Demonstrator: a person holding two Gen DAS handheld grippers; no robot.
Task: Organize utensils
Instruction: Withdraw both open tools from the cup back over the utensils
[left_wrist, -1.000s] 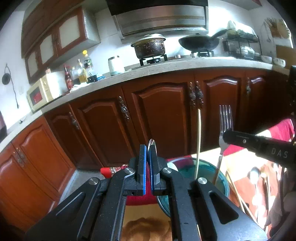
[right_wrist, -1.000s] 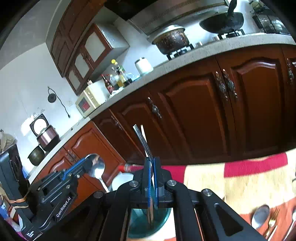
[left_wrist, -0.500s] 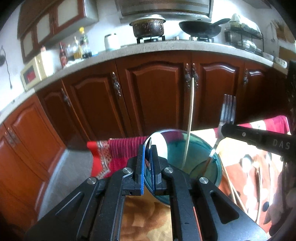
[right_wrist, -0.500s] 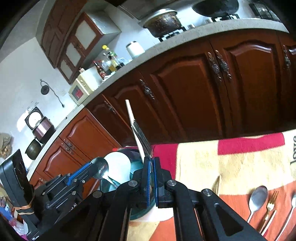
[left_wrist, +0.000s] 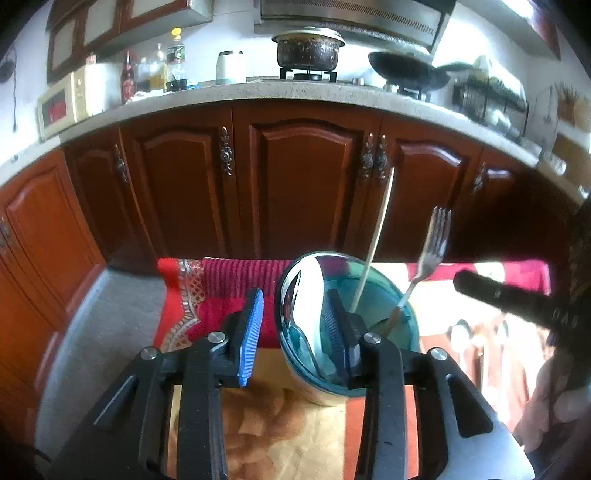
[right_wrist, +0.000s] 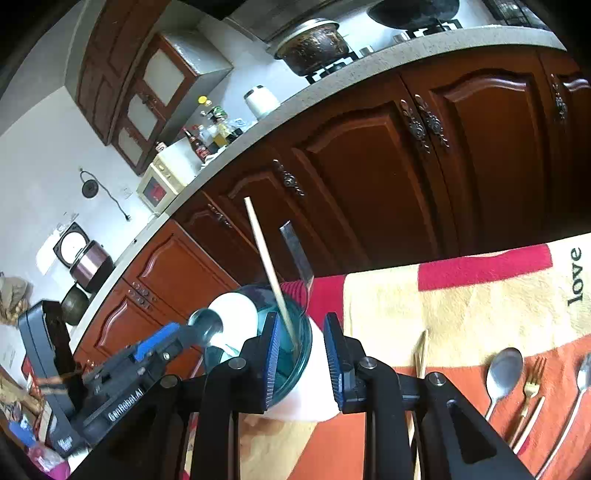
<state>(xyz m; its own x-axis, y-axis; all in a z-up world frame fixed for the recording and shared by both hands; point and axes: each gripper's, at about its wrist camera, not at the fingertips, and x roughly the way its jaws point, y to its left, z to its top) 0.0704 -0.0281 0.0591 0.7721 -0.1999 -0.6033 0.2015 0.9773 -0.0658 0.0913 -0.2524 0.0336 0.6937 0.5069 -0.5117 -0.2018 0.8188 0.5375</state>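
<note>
Utensils, a spoon (left_wrist: 301, 314), fork (left_wrist: 430, 251) and probably a chopstick (left_wrist: 373, 243), stand in the teal cup (left_wrist: 402, 332); both hand-held grippers, left (left_wrist: 291, 328) and right (right_wrist: 301, 363), are opening, grasping nothing.

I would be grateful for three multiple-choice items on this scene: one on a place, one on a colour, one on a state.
1. The fork stands: A in the cup; B on the counter; C on the floor.
2. The cup's rim is: A red; B teal; C yellow.
3. The dark pot is: A lidded; B uncovered; C overturned.
Key: A, the fork's handle dips inside the cup; B, the rim shows teal; A, a lid sits on the pot.
</note>
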